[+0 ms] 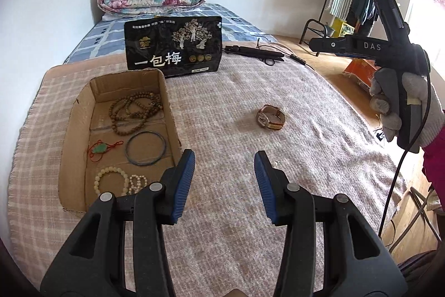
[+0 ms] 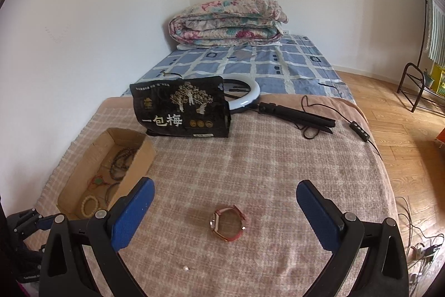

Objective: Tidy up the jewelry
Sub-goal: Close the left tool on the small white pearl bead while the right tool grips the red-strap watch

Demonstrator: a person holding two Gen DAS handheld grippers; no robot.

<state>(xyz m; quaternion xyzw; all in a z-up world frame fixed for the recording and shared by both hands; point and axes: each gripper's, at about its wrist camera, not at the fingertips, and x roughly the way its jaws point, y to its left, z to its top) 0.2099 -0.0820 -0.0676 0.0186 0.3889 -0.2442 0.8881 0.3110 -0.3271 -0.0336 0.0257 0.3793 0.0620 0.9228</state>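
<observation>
Jewelry pieces: five in cardboard box [image 1: 75, 146], one watch [image 2: 228, 223] outside.

Left gripper [image 1: 224, 171] hangs over the plaid blanket [image 1: 250, 135], jaws apart, nothing between them. Beside it sits the cardboard box [image 1: 167, 102] — bead necklace [image 1: 133, 110], blue bangle [image 1: 146, 147], green pendant [image 1: 102, 149], pale bracelets [image 1: 111, 180] inside. A watch [image 1: 270, 116] lies alone beyond; a gloved hand [image 1: 403, 105] grips the right gripper's handle.
</observation>
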